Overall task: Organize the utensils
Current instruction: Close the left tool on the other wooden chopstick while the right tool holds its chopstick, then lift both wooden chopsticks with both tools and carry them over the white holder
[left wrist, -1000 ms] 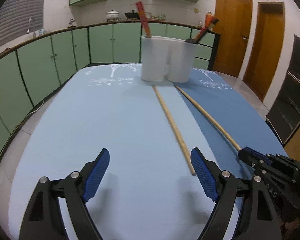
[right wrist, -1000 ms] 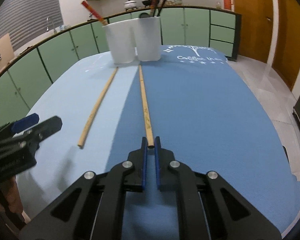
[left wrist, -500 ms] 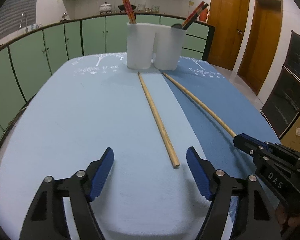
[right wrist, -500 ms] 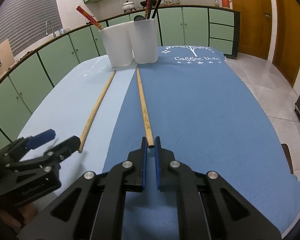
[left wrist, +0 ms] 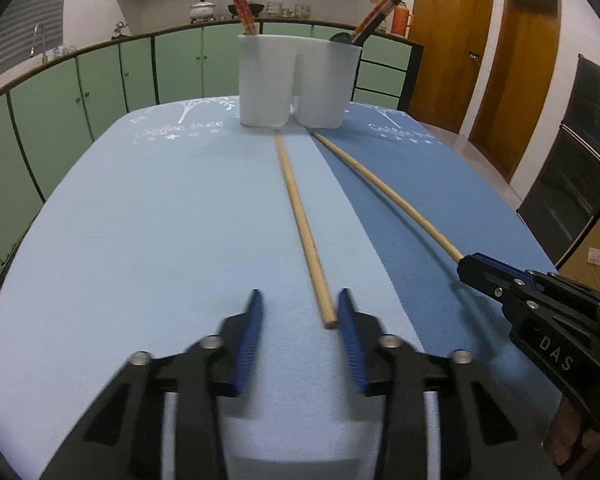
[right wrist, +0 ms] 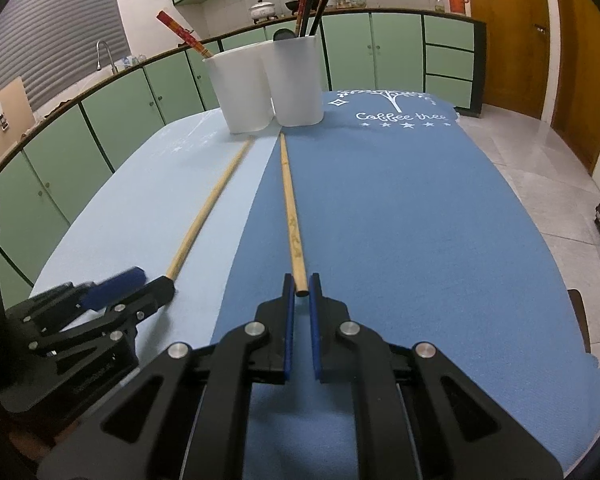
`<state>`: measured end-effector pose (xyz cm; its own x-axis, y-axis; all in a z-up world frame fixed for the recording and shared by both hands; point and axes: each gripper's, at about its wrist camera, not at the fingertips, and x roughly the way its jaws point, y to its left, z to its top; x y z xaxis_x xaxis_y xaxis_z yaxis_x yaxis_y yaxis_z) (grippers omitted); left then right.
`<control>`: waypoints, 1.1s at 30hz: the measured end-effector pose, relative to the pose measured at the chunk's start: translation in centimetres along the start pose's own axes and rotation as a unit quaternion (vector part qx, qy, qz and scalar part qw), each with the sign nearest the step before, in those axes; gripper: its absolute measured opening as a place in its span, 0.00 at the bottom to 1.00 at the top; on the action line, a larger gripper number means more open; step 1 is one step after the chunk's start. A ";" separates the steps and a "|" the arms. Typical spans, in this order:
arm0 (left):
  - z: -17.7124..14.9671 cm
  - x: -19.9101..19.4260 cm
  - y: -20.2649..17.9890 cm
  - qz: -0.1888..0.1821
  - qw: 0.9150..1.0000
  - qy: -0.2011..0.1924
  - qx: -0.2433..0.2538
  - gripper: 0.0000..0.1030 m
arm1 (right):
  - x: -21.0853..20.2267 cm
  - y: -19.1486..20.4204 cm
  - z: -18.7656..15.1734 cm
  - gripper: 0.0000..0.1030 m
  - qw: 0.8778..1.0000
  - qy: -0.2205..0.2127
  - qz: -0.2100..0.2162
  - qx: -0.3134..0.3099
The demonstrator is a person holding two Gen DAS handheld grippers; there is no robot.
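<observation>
Green kitchen cabinets ring a table laid with two blue placemats [left wrist: 140,240], where a white twin-cup utensil holder [left wrist: 296,80] (chopsticks already inside) stands at the far end. Left gripper [left wrist: 300,312] is closing, its blue pads either side of the left wooden chopstick [left wrist: 300,220], the right pad nearly touching. Right gripper [right wrist: 300,292] is clamped on the near end of the right wooden chopstick [right wrist: 290,208].

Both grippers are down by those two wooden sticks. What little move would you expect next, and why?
Probably the left gripper finishes closing on the left chopstick: its jaws are closing, the near tip lies between them, not yet pinched. The right gripper already grips the right chopstick, so both could then lift toward the white holder.
</observation>
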<state>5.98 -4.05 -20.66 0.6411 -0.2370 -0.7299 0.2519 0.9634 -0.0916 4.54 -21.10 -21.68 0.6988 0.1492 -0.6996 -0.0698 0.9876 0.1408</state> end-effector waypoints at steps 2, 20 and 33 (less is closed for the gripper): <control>0.0 0.0 0.1 -0.003 1.000 -0.001 -0.003 0.13 | 0.0 -0.1 0.1 0.06 1.000 -0.001 0.000 0.002; 2.3 -4.1 1.3 -0.016 0.999 -0.030 -0.006 0.06 | -3.0 -0.6 2.4 0.06 0.999 -0.041 0.010 -0.006; 7.2 -8.4 1.8 -0.020 0.998 -0.058 0.007 0.06 | -7.6 -1.1 7.3 0.06 0.993 -0.111 0.019 -0.019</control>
<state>6.26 -1.23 -9.81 0.7092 -0.2895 -0.6428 0.2888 0.9511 -0.1096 4.53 -23.64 -11.39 0.8350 0.1749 -0.5217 -0.1219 0.9834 0.1346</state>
